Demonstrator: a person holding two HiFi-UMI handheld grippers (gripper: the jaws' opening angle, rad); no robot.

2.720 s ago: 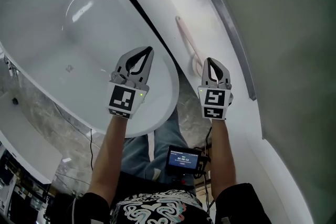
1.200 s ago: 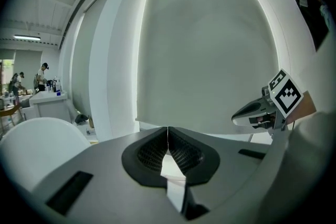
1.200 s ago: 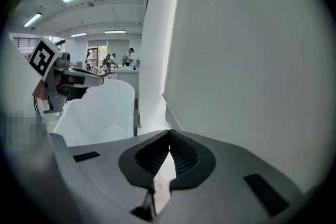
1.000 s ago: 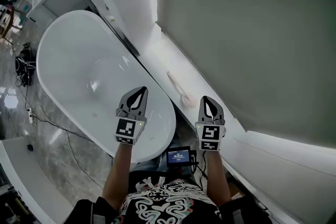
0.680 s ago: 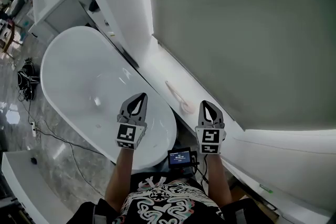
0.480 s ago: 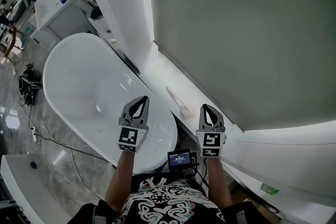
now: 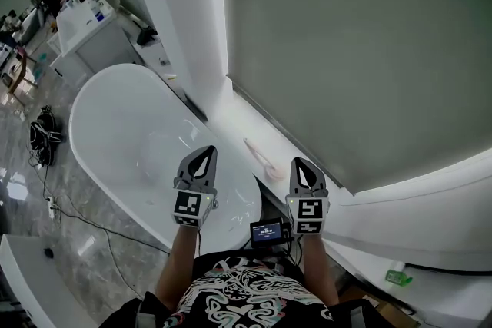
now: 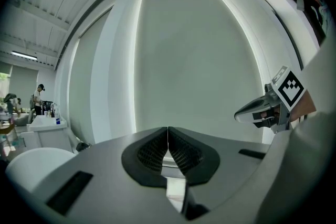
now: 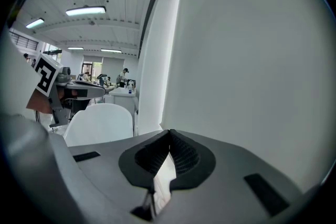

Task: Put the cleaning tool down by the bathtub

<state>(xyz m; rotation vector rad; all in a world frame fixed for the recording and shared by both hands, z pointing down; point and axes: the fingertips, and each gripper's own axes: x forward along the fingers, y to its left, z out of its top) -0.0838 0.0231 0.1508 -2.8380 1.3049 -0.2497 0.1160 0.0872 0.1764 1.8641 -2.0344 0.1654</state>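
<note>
The cleaning tool (image 7: 261, 159) lies flat on the white ledge (image 7: 231, 113) just beside the bathtub (image 7: 115, 134) and hasn't moved over the last few seconds. What has changed is you: you've drawn up and back, so both grippers now hang well clear of it. Your left gripper (image 7: 207, 150) and right gripper (image 7: 299, 164) have their jaws pressed together on nothing. Judging by that, the put-down looks finished.

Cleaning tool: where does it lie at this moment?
In the head view the cleaning tool lies on the white ledge between the bathtub and the grey wall, near the right gripper.
</note>
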